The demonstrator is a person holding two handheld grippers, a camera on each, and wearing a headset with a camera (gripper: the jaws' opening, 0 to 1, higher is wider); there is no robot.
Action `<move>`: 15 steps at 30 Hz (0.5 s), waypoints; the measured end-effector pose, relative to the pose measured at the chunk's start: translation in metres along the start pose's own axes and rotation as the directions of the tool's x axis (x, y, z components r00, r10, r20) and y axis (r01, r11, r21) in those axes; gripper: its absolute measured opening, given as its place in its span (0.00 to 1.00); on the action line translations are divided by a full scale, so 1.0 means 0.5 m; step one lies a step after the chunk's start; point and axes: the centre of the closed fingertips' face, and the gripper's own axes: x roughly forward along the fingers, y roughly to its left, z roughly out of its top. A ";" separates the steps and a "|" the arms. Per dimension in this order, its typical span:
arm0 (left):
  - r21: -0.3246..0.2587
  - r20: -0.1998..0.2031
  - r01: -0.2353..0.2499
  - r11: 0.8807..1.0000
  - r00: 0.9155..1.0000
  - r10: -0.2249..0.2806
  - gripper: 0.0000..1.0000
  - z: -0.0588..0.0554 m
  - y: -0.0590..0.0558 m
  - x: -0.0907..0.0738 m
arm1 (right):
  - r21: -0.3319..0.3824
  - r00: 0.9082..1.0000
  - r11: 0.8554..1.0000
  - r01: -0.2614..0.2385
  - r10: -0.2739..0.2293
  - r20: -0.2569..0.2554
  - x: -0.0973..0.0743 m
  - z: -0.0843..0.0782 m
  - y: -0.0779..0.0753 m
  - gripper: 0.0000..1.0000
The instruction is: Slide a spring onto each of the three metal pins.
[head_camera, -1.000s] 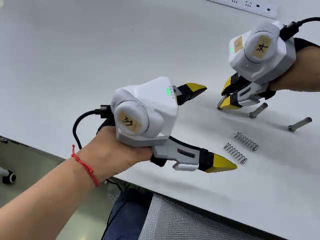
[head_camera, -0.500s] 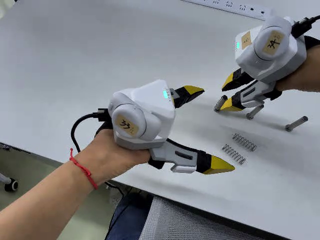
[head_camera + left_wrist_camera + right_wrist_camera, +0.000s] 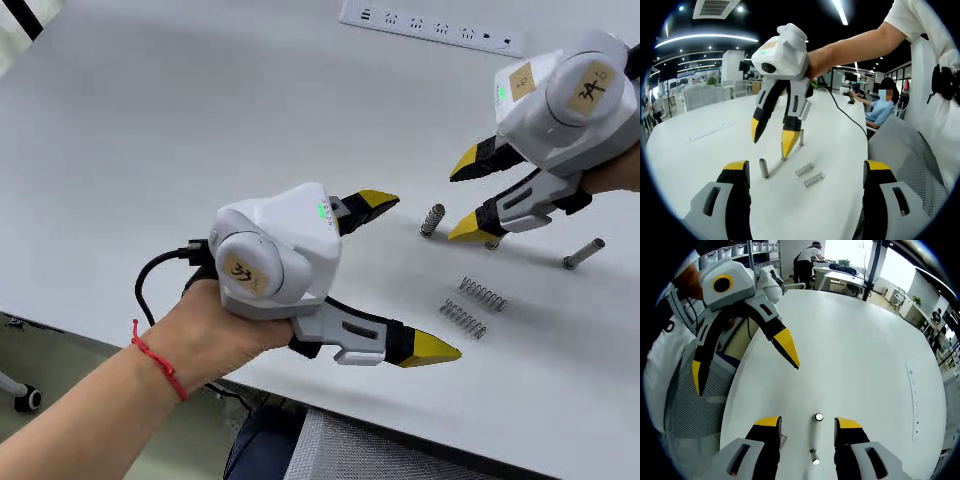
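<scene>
Head view: the left tool (image 3: 422, 275), white plastic with yellow tips, is held level over the smooth white worktop (image 3: 200, 120), jaws spread wide. The right tool (image 3: 454, 208) tilts downward, jaws parted and empty, beside an upright spring-sleeved pin (image 3: 432, 219). A coiled wire spring (image 3: 483, 294) and a second spring (image 3: 463, 318) lie loose side by side. A bare cylindrical metal pin (image 3: 583, 253) lies near them.

place: open-plan office | cues: ceiling strip lights (image 3: 705, 38), rows of desks (image 3: 840, 277), seated person (image 3: 881, 107)
</scene>
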 end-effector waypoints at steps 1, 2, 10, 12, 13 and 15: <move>0.002 -0.002 0.001 1.000 1.000 -0.001 0.93 0.001 -0.001 0.000 | 0.006 1.000 1.000 0.004 -0.004 0.012 -0.002 -0.007 0.000 0.41; 0.003 -0.003 0.002 1.000 1.000 -0.002 0.93 0.001 -0.002 -0.001 | 0.011 1.000 1.000 0.007 -0.007 0.027 -0.007 -0.006 0.003 0.42; 0.015 -0.015 0.004 1.000 1.000 -0.004 0.93 0.006 -0.003 0.001 | 0.052 0.994 0.998 0.043 -0.048 0.094 -0.063 -0.024 0.021 0.50; 0.019 -0.018 0.006 1.000 1.000 -0.006 0.93 0.008 -0.004 0.003 | 0.065 0.993 0.997 0.051 -0.058 0.104 -0.077 -0.034 0.026 0.53; 0.022 -0.021 0.008 1.000 1.000 -0.007 0.93 0.009 -0.005 0.004 | 0.073 0.992 0.996 0.057 -0.064 0.110 -0.085 -0.041 0.028 0.54; 0.024 -0.026 0.011 1.000 1.000 -0.010 0.93 0.010 -0.007 0.007 | 0.082 0.990 0.995 0.059 -0.069 0.121 -0.091 -0.060 0.022 0.56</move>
